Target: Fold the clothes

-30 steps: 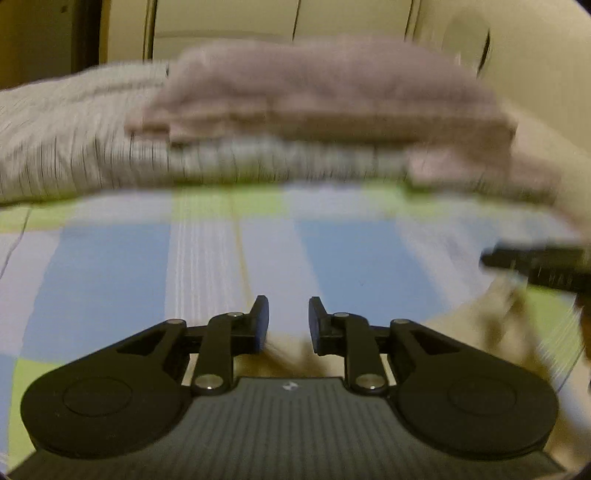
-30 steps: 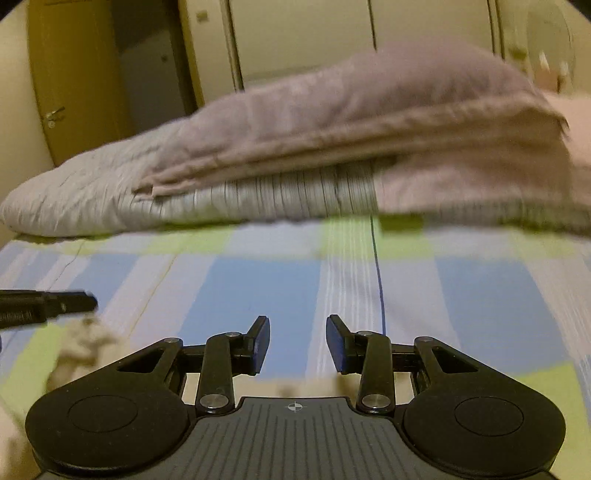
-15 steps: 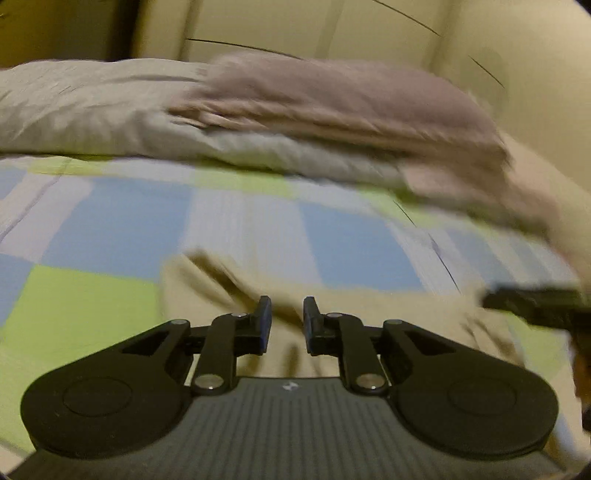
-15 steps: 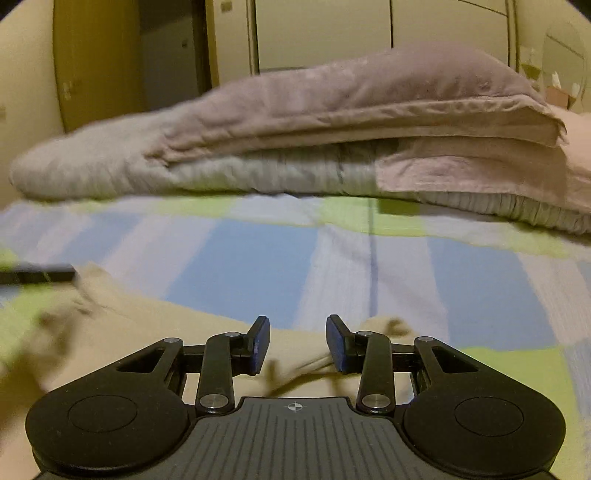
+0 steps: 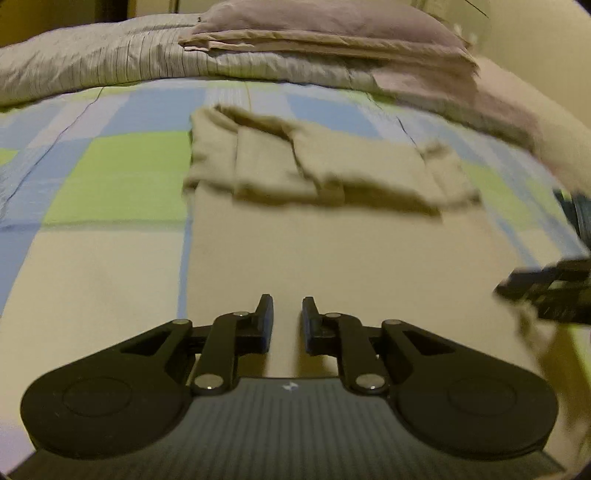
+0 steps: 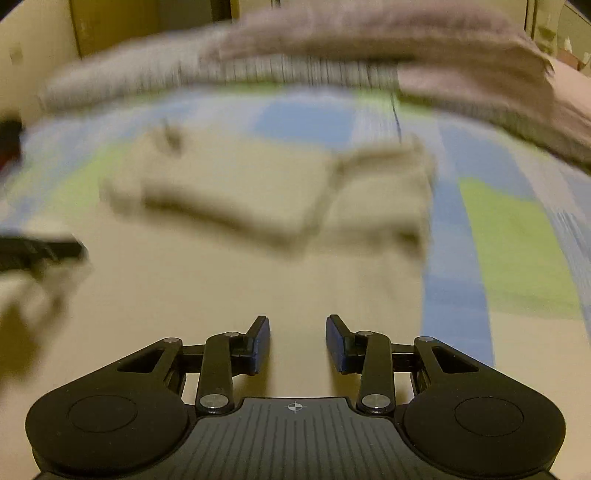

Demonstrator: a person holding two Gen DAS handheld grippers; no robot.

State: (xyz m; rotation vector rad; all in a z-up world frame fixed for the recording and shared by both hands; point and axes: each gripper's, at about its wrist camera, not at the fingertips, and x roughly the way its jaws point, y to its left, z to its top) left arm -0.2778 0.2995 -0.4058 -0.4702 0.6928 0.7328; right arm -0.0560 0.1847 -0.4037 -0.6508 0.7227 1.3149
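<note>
Beige garment (image 5: pixel 332 236) now spreads beneath both empty, parted grippers, left (image 5: pixel 287 314) and right (image 6: pixel 297 334)

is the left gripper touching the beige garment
Cannot tell. In the left wrist view the left gripper stands open over the beige garment, but neither contact nor gap shows.

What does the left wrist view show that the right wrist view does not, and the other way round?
Only the left wrist view: the left gripper with fingers apart, and the right gripper at its right edge. Only the right wrist view: a wooden door, and the left gripper at its left edge. Both, though the right view is blurred: the beige garment with sleeves folded in, the checked bedsheet, the stacked bedding.
</note>
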